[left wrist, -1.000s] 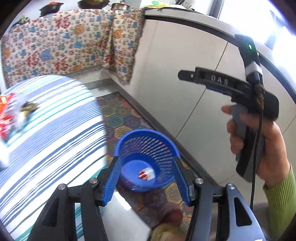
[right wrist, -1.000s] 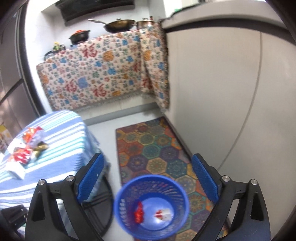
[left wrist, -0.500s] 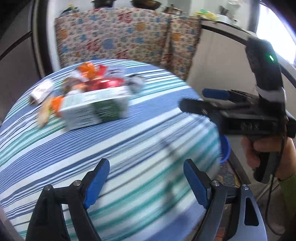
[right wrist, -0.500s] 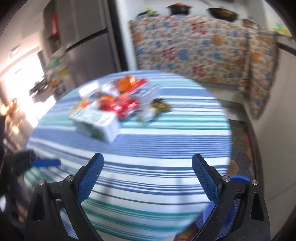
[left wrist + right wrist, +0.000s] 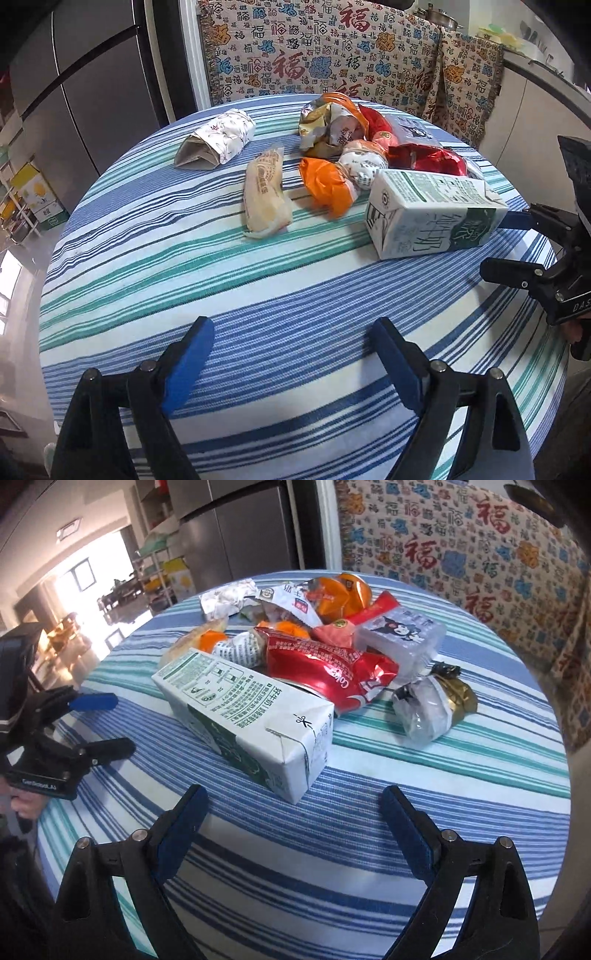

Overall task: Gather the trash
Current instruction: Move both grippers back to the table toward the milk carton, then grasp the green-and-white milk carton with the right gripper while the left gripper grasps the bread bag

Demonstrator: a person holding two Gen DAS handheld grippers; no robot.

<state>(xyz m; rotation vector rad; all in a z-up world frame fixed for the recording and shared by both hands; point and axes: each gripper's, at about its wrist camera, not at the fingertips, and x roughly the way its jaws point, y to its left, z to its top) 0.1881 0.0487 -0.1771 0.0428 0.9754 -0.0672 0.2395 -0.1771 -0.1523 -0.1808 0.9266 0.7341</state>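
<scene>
- While both tools hang over the striped tablecloth (image 5: 155, 258), the left gripper (image 5: 291, 354) has just been opening; jaws wide, nothing betw. them.
- Right gripper (image 5: 291, 819) gapes too, empty; milk carton (image 5: 243, 716) lies just ahead of it.
- Only left view shows the folded paper packet (image 5: 218, 142), far ahead-left.
- Only right view shows the clear bag w/ gold wrap (image 5: 432, 705).
- Red wrapper (image 5: 325, 668) reads "Coke".

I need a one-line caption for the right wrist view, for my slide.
Right gripper open above the striped tablecloth, facing a toppled milk carton and piled wrappers.
</scene>
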